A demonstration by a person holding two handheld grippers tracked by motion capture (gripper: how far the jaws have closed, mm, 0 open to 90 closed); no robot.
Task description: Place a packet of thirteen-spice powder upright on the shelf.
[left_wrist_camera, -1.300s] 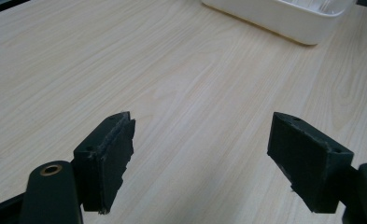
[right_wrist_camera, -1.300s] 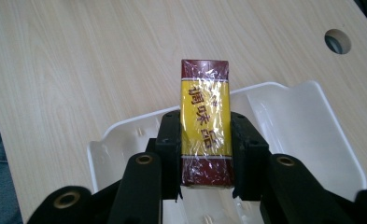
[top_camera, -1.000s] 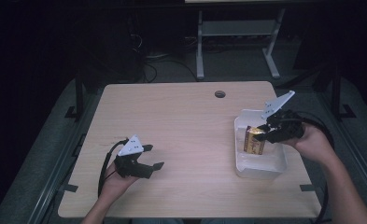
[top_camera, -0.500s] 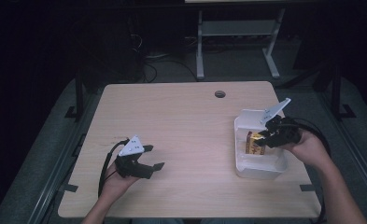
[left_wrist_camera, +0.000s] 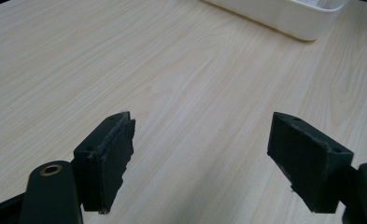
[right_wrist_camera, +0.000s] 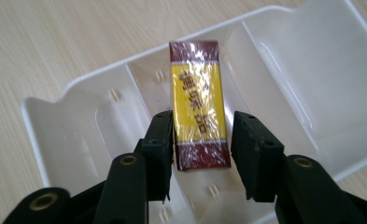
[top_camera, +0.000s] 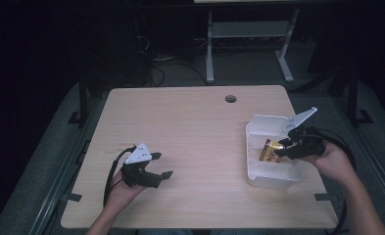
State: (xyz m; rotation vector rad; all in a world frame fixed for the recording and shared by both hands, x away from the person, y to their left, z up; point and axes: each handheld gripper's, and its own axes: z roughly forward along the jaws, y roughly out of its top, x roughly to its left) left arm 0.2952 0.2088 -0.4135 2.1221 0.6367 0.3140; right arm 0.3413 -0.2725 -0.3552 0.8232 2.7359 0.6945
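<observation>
Right gripper view: packet down in the tray, jaws easing off it!

The packet (right_wrist_camera: 199, 103), glossy yellow with maroon ends and printed characters, lies in the middle compartment of the white tray (right_wrist_camera: 69, 100). The right gripper (right_wrist_camera: 201, 148) has just been opening; the packet sits between its jaws, a gap on the right side. The high view adds the left gripper (top_camera: 161, 174), well apart on the wooden table (top_camera: 190, 127), jaws spread on nothing.

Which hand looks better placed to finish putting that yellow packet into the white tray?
The right: its tongs straddle the yellow packet inside the white tray, jaws just opening. The left tongs sit far off, open.
</observation>
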